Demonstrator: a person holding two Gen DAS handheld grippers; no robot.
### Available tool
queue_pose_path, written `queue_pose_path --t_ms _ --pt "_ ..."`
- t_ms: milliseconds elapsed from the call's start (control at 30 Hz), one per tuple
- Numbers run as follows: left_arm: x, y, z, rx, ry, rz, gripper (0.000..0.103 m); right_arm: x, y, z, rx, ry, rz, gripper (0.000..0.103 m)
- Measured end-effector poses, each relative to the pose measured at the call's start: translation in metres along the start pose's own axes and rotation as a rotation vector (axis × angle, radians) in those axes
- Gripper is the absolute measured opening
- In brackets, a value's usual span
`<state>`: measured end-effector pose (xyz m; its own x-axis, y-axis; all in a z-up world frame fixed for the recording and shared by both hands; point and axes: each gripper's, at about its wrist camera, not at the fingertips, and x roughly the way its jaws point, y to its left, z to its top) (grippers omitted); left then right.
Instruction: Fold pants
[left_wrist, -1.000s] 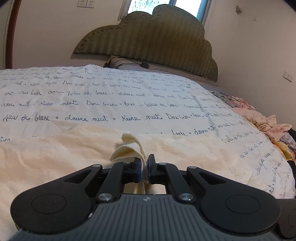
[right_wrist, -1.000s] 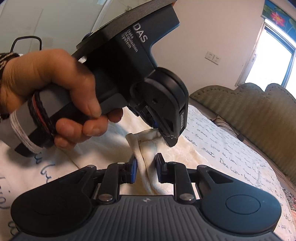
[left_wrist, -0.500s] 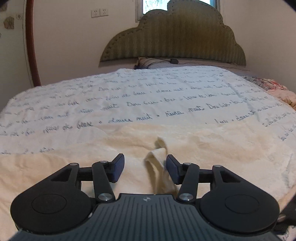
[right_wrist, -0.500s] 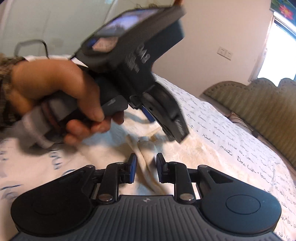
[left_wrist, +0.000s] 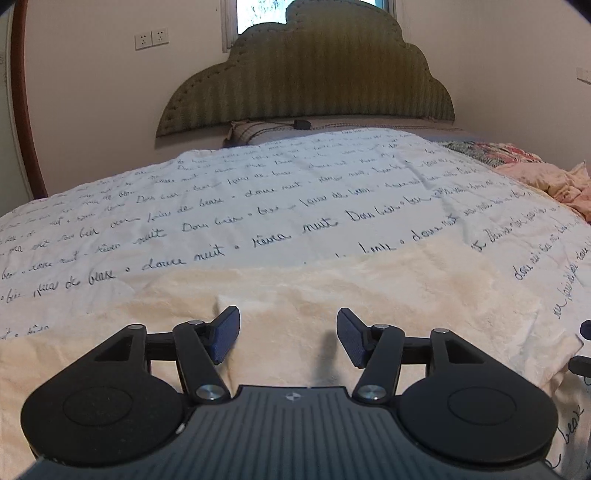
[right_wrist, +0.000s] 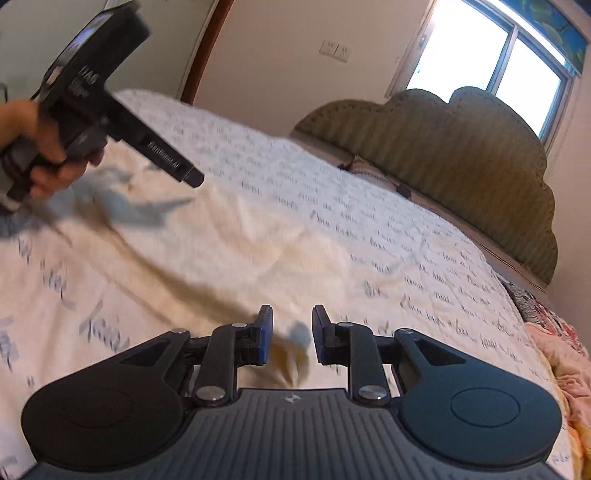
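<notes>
The cream fleece pants (left_wrist: 332, 295) lie flat across the bed, below both grippers; they also show blurred in the right wrist view (right_wrist: 229, 251). My left gripper (left_wrist: 287, 338) is open and empty just above the cloth. My right gripper (right_wrist: 292, 334) is open with nothing held; a small fold of cloth lies below the gap between its fingers. The left gripper, held in a hand, also shows in the right wrist view (right_wrist: 192, 177) at upper left, away from the right one.
The white bedspread with dark handwriting print (left_wrist: 258, 199) covers the bed. A green scalloped headboard (left_wrist: 306, 77) and a pillow (left_wrist: 258, 131) stand at the far end. A heap of pink and patterned clothes (left_wrist: 546, 177) lies at the right edge.
Both grippers have let go of the pants' edge, which has dropped flat. The left jaws opened wide and the left gripper pulled away to the left; the right view shifted with blur.
</notes>
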<state>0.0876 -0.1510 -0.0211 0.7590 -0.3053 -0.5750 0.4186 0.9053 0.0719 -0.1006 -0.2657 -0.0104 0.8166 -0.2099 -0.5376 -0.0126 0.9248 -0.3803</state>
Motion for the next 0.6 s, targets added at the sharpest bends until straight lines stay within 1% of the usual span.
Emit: queue_pose_path --t_ms 100,133,167,233,267,300,333,367,400,433,467,500,600 --pt "0.005 -0.009 -0.009 0.012 0.016 -0.014 0.063 -0.001 0.012 -0.015 -0.042 0.048 -0.046 0.022" --pt "0.006 -0.012 -0.011 0.022 0.015 -0.011 0.064 0.003 0.014 -0.016 -0.057 0.060 -0.067 0.022" --pt "0.006 -0.014 -0.012 0.036 0.012 -0.005 0.066 0.007 0.017 -0.017 -0.068 0.069 -0.070 0.022" --pt "0.008 -0.018 -0.015 0.056 0.008 -0.001 0.069 0.005 0.023 -0.016 -0.080 0.052 -0.090 0.022" --pt "0.009 -0.019 -0.016 0.062 0.011 0.001 0.070 0.008 0.025 -0.015 -0.078 0.044 -0.122 0.025" --pt "0.012 -0.021 -0.018 0.068 0.023 0.001 0.070 0.011 0.024 -0.015 -0.050 0.045 -0.155 0.039" --pt "0.014 -0.021 -0.020 0.074 0.037 -0.003 0.070 0.015 0.021 -0.015 0.001 0.055 -0.193 0.051" --pt "0.016 -0.020 -0.023 0.075 0.048 -0.015 0.071 0.018 0.013 -0.019 0.086 0.073 -0.251 0.074" --pt "0.015 -0.019 -0.025 0.072 0.048 -0.021 0.071 0.019 0.002 -0.023 0.162 0.088 -0.275 0.086" --pt "0.015 -0.019 -0.026 0.073 0.045 -0.020 0.071 0.021 -0.009 -0.029 0.245 0.102 -0.250 0.085" --pt "0.014 -0.019 -0.027 0.080 0.044 -0.020 0.071 0.022 -0.020 -0.035 0.343 0.120 -0.198 0.085" --pt "0.014 -0.019 -0.027 0.082 0.044 -0.020 0.071 0.022 -0.027 -0.038 0.404 0.128 -0.168 0.085" --pt "0.012 -0.016 -0.026 0.073 0.053 -0.020 0.071 0.017 -0.035 -0.039 0.423 0.144 -0.134 0.085"
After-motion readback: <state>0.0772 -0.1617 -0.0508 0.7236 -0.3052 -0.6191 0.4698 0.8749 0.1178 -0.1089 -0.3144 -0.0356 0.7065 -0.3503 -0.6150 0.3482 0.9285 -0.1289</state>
